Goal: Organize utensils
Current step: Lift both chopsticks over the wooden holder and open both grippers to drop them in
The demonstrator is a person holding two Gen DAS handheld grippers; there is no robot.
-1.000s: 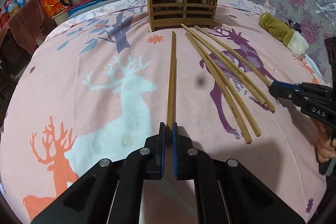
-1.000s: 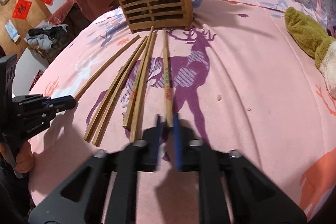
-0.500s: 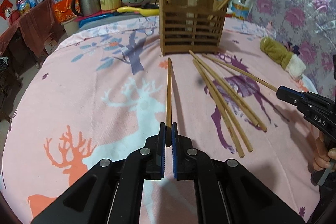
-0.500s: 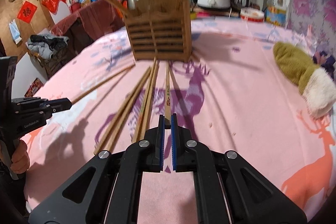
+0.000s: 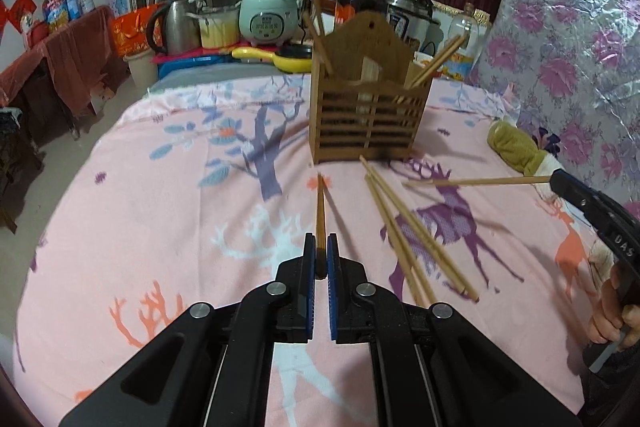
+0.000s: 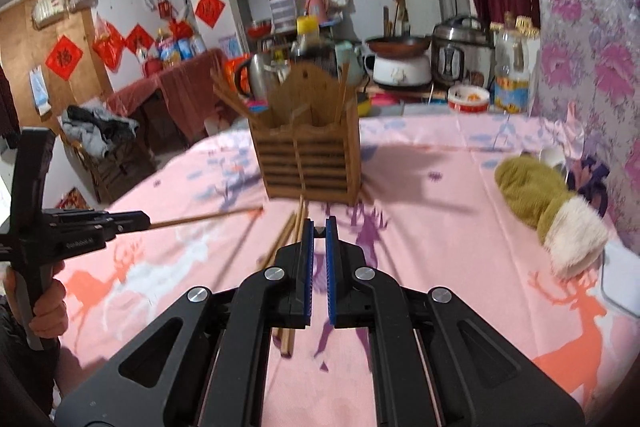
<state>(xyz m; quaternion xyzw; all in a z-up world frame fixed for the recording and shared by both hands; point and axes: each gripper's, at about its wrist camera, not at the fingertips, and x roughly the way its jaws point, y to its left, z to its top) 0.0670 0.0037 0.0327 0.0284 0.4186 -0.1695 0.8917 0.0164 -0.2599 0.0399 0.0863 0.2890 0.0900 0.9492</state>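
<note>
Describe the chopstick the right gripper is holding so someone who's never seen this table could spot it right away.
Find the slatted wooden holder standing on the pink deer-print tablecloth. In front of it several chopsticks lie flat in a loose bundle. The one you want, the held chopstick, is off the cloth, pinched at one end by the right gripper.

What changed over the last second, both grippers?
Both lifted: the left gripper and right gripper, each already shut on a chopstick, raised them off the pink cloth toward the wooden holder. Left chopstick, right chopstick now airborne. The loose chopsticks stayed put.
</note>
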